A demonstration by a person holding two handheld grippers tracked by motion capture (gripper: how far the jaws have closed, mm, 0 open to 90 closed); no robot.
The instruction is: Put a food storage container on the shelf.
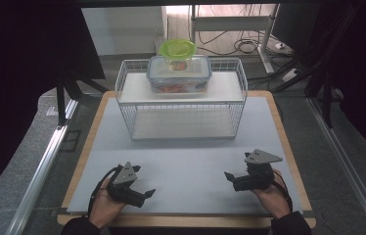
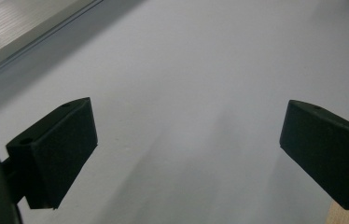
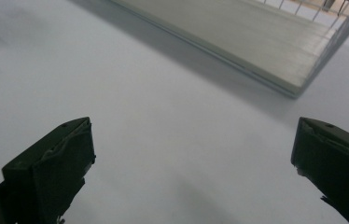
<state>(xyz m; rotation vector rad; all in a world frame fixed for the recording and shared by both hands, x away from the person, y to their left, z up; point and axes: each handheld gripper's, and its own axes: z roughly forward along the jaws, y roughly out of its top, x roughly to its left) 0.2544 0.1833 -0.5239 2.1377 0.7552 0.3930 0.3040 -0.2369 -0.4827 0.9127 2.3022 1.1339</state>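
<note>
The clear rectangular plastic container (image 1: 179, 73) with the blue-rimmed lid sits upper centre on the white wire rack (image 1: 131, 113), apparently long axis left-right. Left gripper (image 1: 144, 195) and right gripper (image 1: 231, 177) rest released, lower frame, fingers (image 2: 56, 154) spread over the counter (image 1: 191, 156).

Grey mat (image 1: 181, 161) on wooden table (image 1: 296, 171)
</note>
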